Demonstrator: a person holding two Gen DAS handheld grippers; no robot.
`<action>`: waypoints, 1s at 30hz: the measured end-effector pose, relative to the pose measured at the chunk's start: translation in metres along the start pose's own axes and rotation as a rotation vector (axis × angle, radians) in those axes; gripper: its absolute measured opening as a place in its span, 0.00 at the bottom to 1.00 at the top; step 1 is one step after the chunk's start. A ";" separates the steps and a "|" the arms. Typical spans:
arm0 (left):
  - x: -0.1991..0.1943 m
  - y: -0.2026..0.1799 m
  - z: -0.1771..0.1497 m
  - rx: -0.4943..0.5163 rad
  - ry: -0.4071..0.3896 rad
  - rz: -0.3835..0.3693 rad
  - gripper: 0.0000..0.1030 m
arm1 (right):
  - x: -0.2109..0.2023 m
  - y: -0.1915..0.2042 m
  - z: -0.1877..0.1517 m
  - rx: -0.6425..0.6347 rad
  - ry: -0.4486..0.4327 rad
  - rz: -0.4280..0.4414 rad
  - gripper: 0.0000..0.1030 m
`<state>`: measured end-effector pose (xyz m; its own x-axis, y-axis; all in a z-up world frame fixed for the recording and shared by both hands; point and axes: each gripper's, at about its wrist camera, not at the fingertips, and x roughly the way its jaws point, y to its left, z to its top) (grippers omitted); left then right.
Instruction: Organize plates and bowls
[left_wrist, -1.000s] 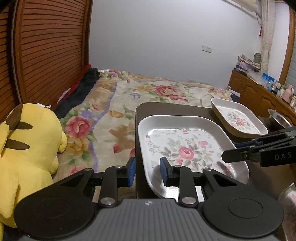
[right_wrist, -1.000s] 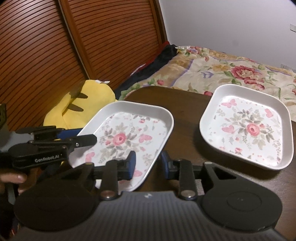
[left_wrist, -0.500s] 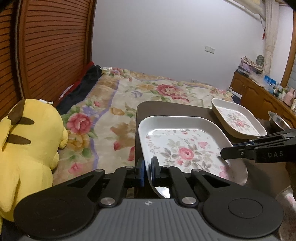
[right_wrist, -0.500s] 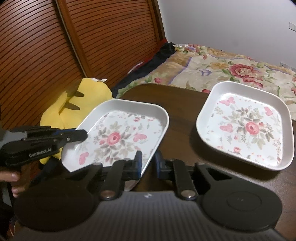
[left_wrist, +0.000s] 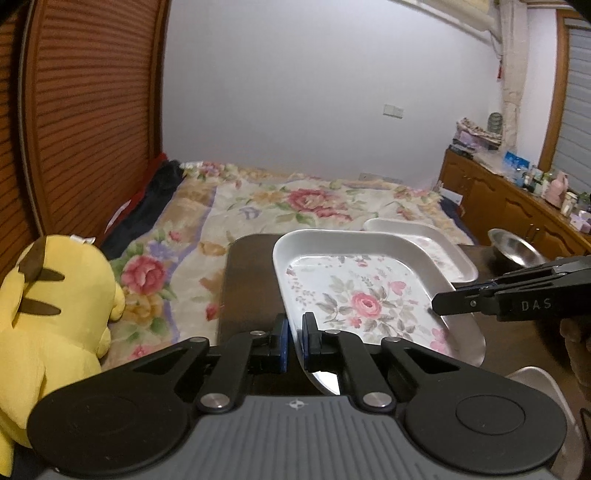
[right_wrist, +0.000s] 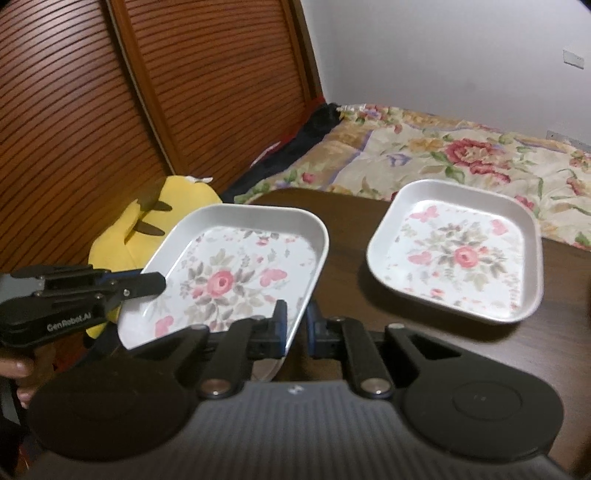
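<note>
A square white plate with a rose pattern (left_wrist: 362, 295) (right_wrist: 229, 273) hangs slightly tilted above the dark table (left_wrist: 247, 288) (right_wrist: 351, 236). My left gripper (left_wrist: 295, 334) (right_wrist: 159, 286) is shut on its left rim. On the opposite rim my right gripper (right_wrist: 295, 325) (left_wrist: 443, 301) is shut as well. A second floral plate (left_wrist: 439, 251) (right_wrist: 458, 258) lies flat on the table further right. A metal bowl (left_wrist: 511, 251) stands beyond it at the table's right side.
A yellow plush toy (left_wrist: 48, 306) (right_wrist: 147, 221) sits left of the table, against a slatted wooden door. A bed with a floral cover (left_wrist: 295, 199) lies behind the table. A wooden sideboard (left_wrist: 517, 214) with bottles lines the right wall. A white rim (left_wrist: 532, 376) shows low on the right.
Both grippers closed from open onto opposite rims of the near plate. The plate then rose off the table and now partly covers the second plate in the left wrist view.
</note>
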<state>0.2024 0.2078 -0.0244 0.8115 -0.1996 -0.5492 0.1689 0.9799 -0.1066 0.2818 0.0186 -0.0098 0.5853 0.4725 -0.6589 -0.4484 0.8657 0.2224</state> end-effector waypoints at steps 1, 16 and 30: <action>-0.003 -0.005 0.001 0.005 -0.004 -0.004 0.09 | -0.004 -0.002 -0.001 0.002 -0.004 -0.003 0.12; -0.042 -0.059 -0.003 0.059 -0.038 -0.052 0.10 | -0.076 -0.019 -0.025 0.028 -0.073 -0.050 0.12; -0.090 -0.089 -0.025 0.053 -0.049 -0.082 0.10 | -0.121 -0.017 -0.060 0.030 -0.097 -0.044 0.12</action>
<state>0.1006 0.1383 0.0135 0.8199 -0.2805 -0.4991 0.2642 0.9588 -0.1049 0.1778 -0.0634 0.0233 0.6675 0.4467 -0.5957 -0.4016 0.8897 0.2171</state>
